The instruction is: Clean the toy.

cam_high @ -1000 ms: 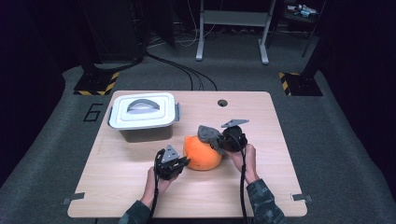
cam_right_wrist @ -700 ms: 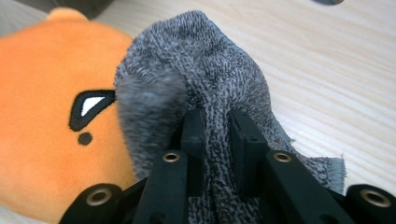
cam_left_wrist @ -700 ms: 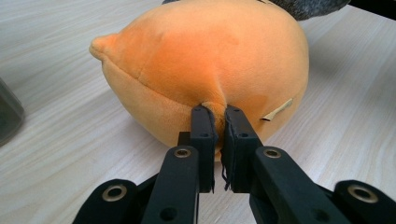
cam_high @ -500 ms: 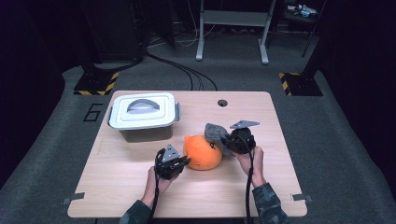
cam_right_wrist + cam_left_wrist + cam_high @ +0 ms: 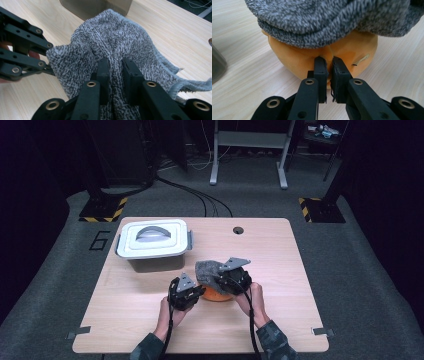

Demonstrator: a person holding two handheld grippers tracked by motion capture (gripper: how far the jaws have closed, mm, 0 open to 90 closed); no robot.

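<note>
Right at the middle of things sits the orange ball (image 5: pixel 322 52), a smooth, rounded, soft-looking shape w/ a thin seam and a small pale scuff on its skin, resting on the table (image 5: pixel 300 270) near the person's edge. Draped over its top is the grey cloth (image 5: pixel 110 47), a nubby speckled knit w/ a thick rolled hem and a frayed edge trailing onto the wood; in the high view the cloth (image 5: pixel 209 268) covers most of the ball (image 5: pixel 217 295), leaving a low orange rim showing.

The left gripper (image 5: pixel 327 65) comes at the ball from the side, low, below the cloth's hem; its black jaws are nearly together and pinch a small fold of the ball's orange skin. In the high view this gripper (image 5: pixel 199 292) is just left of the ball, w/ a grey three-cornered plate on top.

The right gripper (image 5: pixel 115 70) is on top of the ball, jaws closed tight on a bunched ridge of the cloth. In the high view it (image 5: pixel 220 282) sits over the ball's far-right side, also w/ a grey plate.

Behind and left of the ball, apart from it, stands the box (image 5: pixel 153 251): a rectangular grey plastic container w/ a white snap-on lid (image 5: pixel 152 235) and a curved handle recess; lid is on, so contents can't be told. Beyond the ball to the right, near the far edge, is a small round hole (image 5: pixel 238 230) in the pale wood-grain tabletop. Dark grey carpet lies around the table.
</note>
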